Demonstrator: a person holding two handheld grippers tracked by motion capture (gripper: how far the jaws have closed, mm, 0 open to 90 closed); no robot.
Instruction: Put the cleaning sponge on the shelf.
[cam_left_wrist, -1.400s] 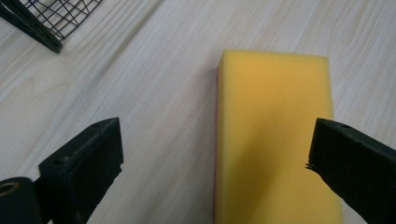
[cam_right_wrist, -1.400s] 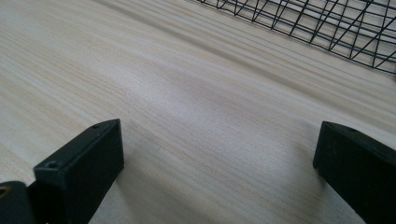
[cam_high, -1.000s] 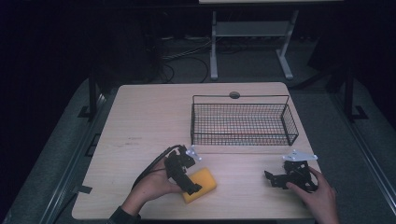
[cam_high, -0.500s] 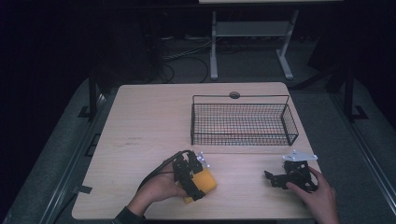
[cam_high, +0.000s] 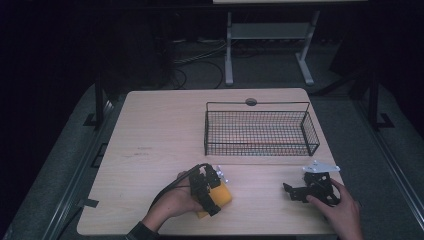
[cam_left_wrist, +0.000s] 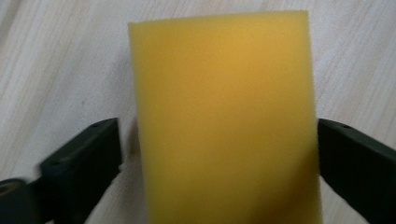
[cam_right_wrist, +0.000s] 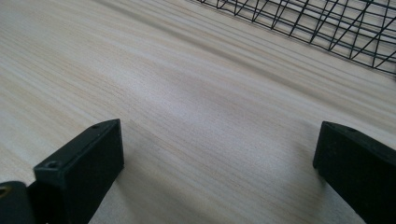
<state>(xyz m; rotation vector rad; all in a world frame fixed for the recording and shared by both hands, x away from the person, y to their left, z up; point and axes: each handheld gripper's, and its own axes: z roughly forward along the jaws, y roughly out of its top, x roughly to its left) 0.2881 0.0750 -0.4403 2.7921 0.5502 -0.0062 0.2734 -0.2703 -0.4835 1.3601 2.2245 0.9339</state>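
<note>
A yellow sponge lies flat on the wooden table near the front edge. My left gripper hangs right over it, open, with one jaw on each side. In the left gripper view the sponge spans almost the whole gap. The right jaw is at its edge and the left jaw stands slightly off it. My right gripper rests at the front right of the table. It is open, with bare wood between its jaws.
A black wire basket stands at the back right of the table, and its mesh shows ahead of the right gripper. A round cable hole sits behind the basket. Dark floor, cables and a stand lie beyond the table.
My left gripper has moved right and come down over the sponge, which now sits between its jaws. The right gripper has stayed still.
</note>
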